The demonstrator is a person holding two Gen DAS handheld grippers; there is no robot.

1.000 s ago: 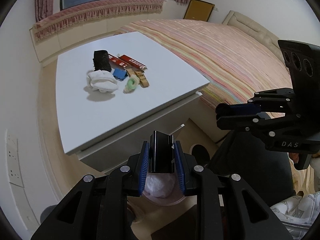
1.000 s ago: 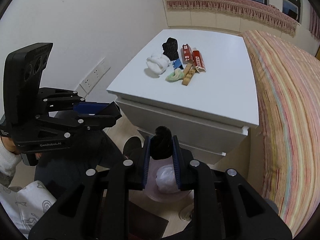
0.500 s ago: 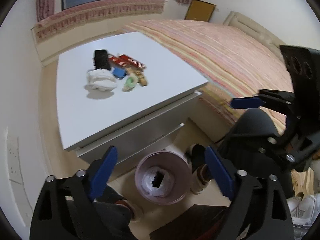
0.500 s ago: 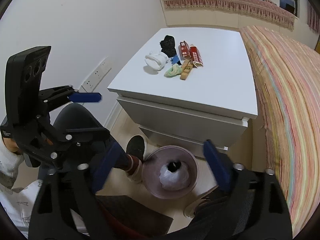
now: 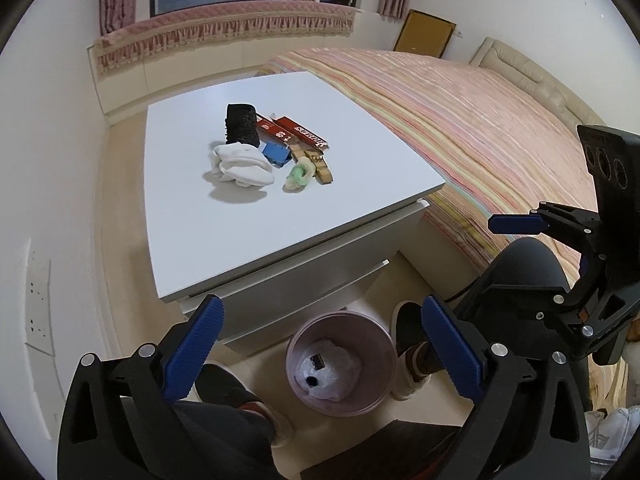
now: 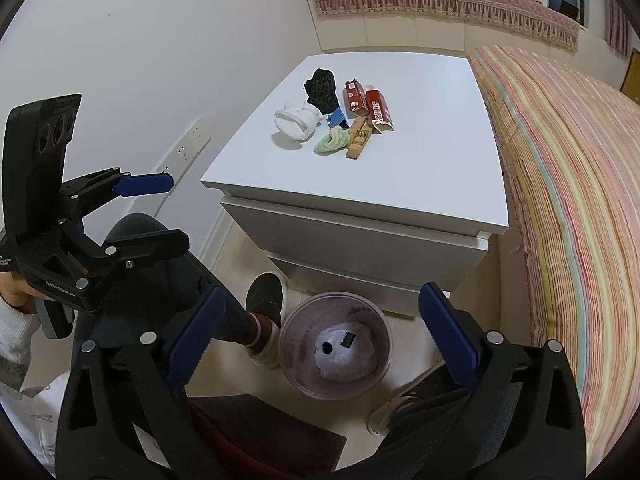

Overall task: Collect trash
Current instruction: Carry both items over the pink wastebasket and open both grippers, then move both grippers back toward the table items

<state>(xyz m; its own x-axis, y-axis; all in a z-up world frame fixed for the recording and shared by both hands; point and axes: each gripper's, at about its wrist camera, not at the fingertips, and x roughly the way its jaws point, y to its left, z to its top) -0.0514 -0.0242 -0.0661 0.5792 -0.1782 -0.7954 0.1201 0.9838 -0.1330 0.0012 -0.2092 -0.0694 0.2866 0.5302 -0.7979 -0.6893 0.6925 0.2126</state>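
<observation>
My left gripper [image 5: 320, 318] and right gripper [image 6: 323, 299] hang side by side over a pink bin [image 5: 294, 346] [image 6: 286, 330] on the floor. Both sets of jaws are opening, with nothing between them. On the white bag inside the bin lie a small black box [image 5: 318, 361] [image 6: 347, 339] and a black pompom [image 5: 310, 381] [image 6: 328, 347]. On the white nightstand [image 5: 224, 240] [image 6: 420, 184] behind it is a pile of trash: a black mesh wad [image 5: 240, 126], a white cloth [image 5: 242, 166], red cartons [image 5: 304, 138], a blue piece [image 5: 276, 156], a green ring [image 5: 298, 174] and a wooden clip [image 5: 322, 170].
A bed with a striped cover [image 5: 460, 120] [image 6: 572, 184] stands right of the nightstand. The person's dark-trousered legs and shoes [image 5: 408, 344] [image 6: 264, 300] flank the bin. Wall sockets [image 6: 186, 146] sit at left, and a cushioned window seat [image 5: 224, 24] runs along the far wall.
Both grippers were shut, the left on a black box and the right on a black pompom. Both have spread wide, and the two items now lie in the bin.
</observation>
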